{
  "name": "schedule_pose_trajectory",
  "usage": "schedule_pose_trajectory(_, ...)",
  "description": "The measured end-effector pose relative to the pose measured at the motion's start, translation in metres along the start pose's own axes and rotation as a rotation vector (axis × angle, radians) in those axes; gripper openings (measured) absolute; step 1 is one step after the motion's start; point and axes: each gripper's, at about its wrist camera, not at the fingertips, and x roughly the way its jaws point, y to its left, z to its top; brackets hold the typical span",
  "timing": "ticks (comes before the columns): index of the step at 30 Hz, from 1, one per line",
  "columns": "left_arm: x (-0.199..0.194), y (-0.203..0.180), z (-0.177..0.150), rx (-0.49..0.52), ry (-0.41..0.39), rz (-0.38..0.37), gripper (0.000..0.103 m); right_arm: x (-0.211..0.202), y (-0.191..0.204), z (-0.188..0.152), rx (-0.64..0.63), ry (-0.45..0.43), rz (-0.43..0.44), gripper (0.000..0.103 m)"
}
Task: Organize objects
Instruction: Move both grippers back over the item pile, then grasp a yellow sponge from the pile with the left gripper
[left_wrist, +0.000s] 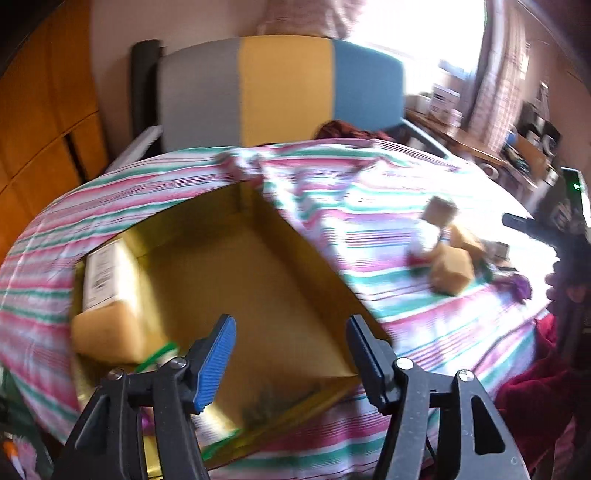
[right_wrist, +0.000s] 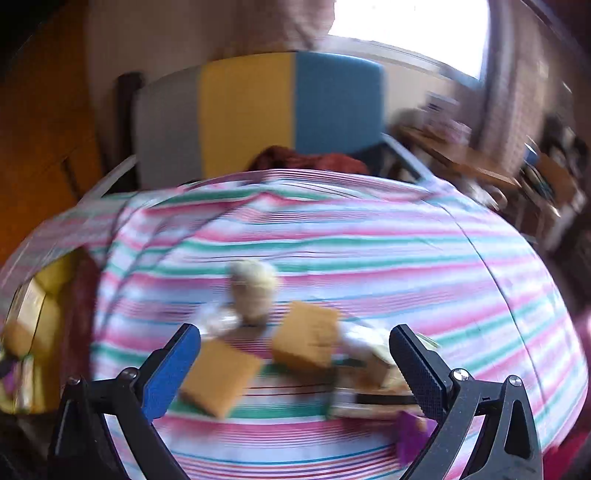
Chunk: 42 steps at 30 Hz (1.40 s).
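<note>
- The left gripper (left_wrist: 291, 354) hangs over the open cardboard box (left_wrist: 258, 273), its jaws standing apart with nothing between them — only the bare box floor shows in the gap.
- Inside that box, against its left wall, lies a yellowish packet with a white label (left_wrist: 110, 295); it sits to the left of the left gripper's blue pad and clear of it. Something green-edged lies just below the packet, too blurred to name.
- The box rests on a striped cloth (left_wrist: 406, 332) of pink, green and white that covers the table.
- The right gripper (right_wrist: 295, 362) is spread wide over the cloth and holds nothing.
- Between and just ahead of its fingers lies a loose cluster: a tan square block (right_wrist: 218, 384) close to the blue finger, a second tan block (right_wrist: 306, 336) tilted further along, a pale cork-topped bottle (right_wrist: 255, 291) behind them — and a flat pile of packets (right_wrist: 373, 391) by the black finger.
- A purple scrap (right_wrist: 410, 435) lies at the near edge of that pile, under the black finger.
- From the left wrist view the same cluster sits well to the right of the box, apart from it.
- Beyond the table stands a chair with a grey, yellow and blue back (right_wrist: 258, 114).
</note>
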Motion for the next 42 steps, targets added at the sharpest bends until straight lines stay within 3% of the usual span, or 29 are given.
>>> schedule_pose_trajectory(3, 0.010, -0.028, 0.007, 0.050, 0.020, -0.052, 0.063, 0.001, -0.048, 0.002, 0.255, -0.004, 0.041, 0.103)
schedule_pose_trajectory(8, 0.033, -0.070, 0.015, 0.104, 0.080, -0.126, 0.063, 0.003, -0.076, -0.001, 0.403, 0.005, 0.074, 0.103)
schedule_pose_trajectory(16, 0.063, -0.125, 0.027, 0.200, 0.120, -0.185, 0.063, 0.002, -0.084, -0.003, 0.456, 0.007, 0.086, 0.103)
schedule_pose_trajectory(20, 0.079, -0.152, 0.034, 0.247, 0.126, -0.174, 0.081, -0.001, -0.088, -0.005, 0.477, -0.001, 0.093, 0.103)
schedule_pose_trajectory(23, 0.093, -0.164, 0.038, 0.255, 0.150, -0.201, 0.081, -0.002, -0.096, -0.006, 0.517, -0.006, 0.101, 0.103)
schedule_pose_trajectory(34, 0.145, -0.206, 0.051, 0.311, 0.180, -0.161, 0.081, 0.004, -0.111, -0.010, 0.609, 0.013, 0.140, 0.103)
schedule_pose_trajectory(35, 0.150, -0.207, 0.052, 0.309, 0.186, -0.160, 0.076, 0.005, -0.111, -0.010, 0.611, 0.015, 0.141, 0.103)
schedule_pose_trajectory(36, 0.155, -0.206, 0.052, 0.303, 0.192, -0.161, 0.054, 0.005, -0.112, -0.010, 0.611, 0.018, 0.142, 0.103)
schedule_pose_trajectory(42, 0.149, -0.190, 0.039, 0.260, 0.176, -0.221, 0.054, -0.001, -0.128, -0.013, 0.679, -0.024, 0.140, 0.103)
